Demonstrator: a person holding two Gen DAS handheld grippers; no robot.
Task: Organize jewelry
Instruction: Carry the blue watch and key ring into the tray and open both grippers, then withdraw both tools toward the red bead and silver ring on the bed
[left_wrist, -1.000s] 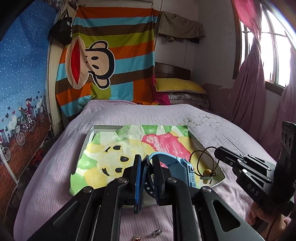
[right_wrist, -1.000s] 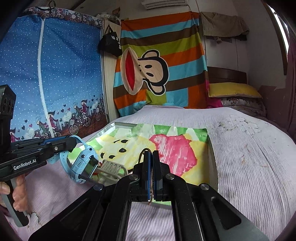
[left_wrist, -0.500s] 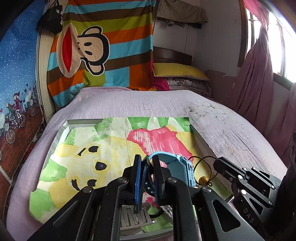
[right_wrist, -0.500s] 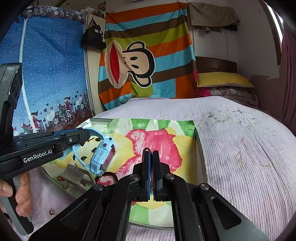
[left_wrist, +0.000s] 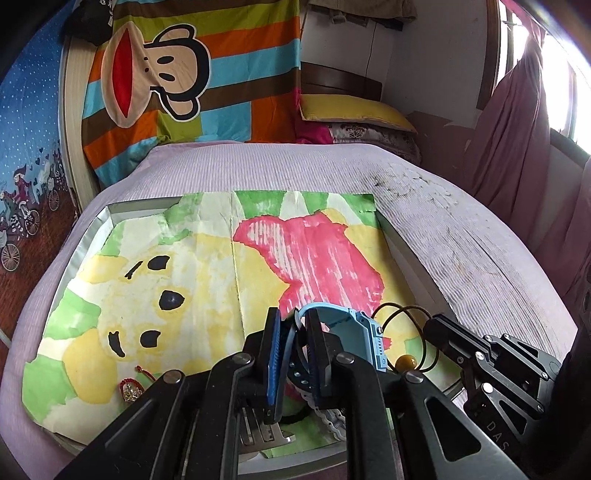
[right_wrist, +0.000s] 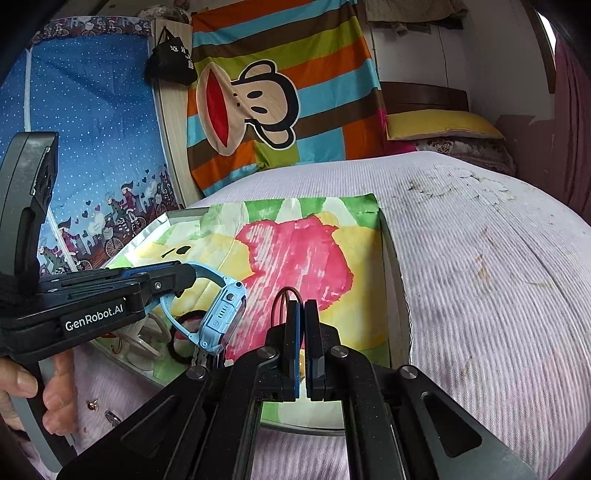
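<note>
Black claw (right_wrist: 302, 314), blue pads, "GenRobot.AI" marking.

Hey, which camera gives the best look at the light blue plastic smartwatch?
The right wrist view: the light blue plastic smartwatch hangs side-on by its strap from the left gripper, case and strap unobstructed. In the left wrist view, the gripper's own jaws hide much of the strap; only the case edge shows.

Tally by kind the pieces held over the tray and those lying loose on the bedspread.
Watch: 1
Beaded cord: 1
Coppery stud: 1
Silver piece: 1
Total: 4
</note>
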